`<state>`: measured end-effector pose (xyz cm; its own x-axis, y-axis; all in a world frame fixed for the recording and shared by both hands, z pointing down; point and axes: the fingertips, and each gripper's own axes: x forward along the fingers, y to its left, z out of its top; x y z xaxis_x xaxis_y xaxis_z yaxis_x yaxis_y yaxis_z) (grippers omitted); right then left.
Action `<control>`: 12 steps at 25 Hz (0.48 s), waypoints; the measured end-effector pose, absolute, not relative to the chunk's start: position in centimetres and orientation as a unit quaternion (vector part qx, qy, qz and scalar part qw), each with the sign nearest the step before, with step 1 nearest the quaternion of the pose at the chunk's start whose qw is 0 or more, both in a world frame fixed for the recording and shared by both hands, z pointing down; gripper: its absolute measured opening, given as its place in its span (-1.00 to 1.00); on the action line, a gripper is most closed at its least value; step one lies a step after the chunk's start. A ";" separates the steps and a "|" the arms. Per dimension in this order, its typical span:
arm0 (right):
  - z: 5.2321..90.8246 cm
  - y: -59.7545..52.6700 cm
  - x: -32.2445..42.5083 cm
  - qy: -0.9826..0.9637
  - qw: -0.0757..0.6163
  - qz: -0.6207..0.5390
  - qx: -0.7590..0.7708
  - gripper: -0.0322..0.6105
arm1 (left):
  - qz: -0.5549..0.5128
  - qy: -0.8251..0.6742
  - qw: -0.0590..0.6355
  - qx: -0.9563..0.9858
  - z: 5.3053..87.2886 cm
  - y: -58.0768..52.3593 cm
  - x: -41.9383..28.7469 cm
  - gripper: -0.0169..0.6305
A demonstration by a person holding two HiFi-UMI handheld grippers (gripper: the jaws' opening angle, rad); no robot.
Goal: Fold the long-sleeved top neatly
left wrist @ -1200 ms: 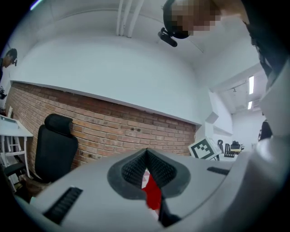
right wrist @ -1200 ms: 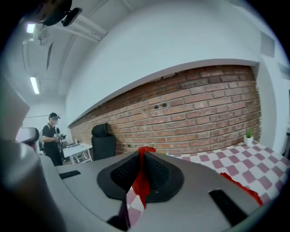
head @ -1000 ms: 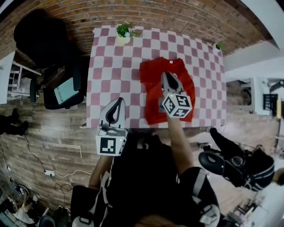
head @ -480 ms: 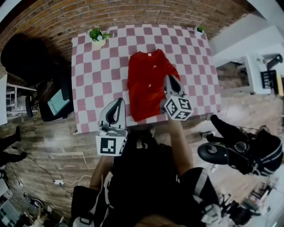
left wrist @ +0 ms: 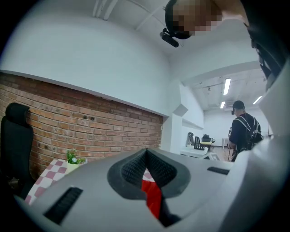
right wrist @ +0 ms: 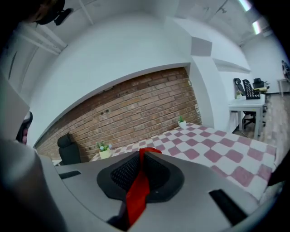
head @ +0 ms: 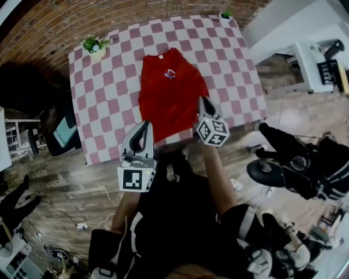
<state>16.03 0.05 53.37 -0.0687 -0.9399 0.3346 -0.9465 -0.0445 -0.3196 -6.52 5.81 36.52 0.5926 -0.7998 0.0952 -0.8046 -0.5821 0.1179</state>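
Observation:
The red long-sleeved top [head: 169, 95] lies flat on the pink-and-white checked table [head: 103, 103], collar at the far end and no sleeve sticking out. My right gripper [head: 203, 101] sits at the top's near right edge. In the right gripper view a strip of red cloth [right wrist: 138, 190] runs between the pads of the right gripper [right wrist: 141, 152], which is shut on it. My left gripper [head: 146, 125] hovers at the table's front edge, just left of the hem. It [left wrist: 146, 152] is shut and holds nothing; the red top [left wrist: 153, 199] only shows beyond it.
A potted plant [head: 94, 44] stands at the table's far left corner, a smaller one [head: 226, 14] at the far right. A black chair [head: 24, 87] and a screen [head: 64, 134] are left of the table. A white desk [head: 311, 60] and a person [head: 305, 174] are to the right.
Both grippers have drawn back toward the table's front edge. The right one went from over the top's middle to its near right edge. The table now sits farther away in the head view.

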 end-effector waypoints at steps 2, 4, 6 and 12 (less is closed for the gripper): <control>56.2 1.2 17.1 -0.680 0.016 0.251 0.689 -0.80 | 0.022 -0.446 0.077 0.891 37.0 6.2 -5.3 -0.93; 59.0 2.5 17.9 -0.669 0.025 0.265 0.694 -0.80 | 0.026 -0.440 0.080 0.894 37.4 6.5 -4.1 -0.93; 61.7 3.7 18.6 -0.659 0.037 0.280 0.697 -0.80 | 0.031 -0.435 0.084 0.896 37.8 6.9 -3.0 -0.93; 67.6 6.2 20.7 -0.636 0.060 0.317 0.701 -0.80 | 0.043 -0.431 0.089 0.897 38.9 7.9 -0.5 -0.93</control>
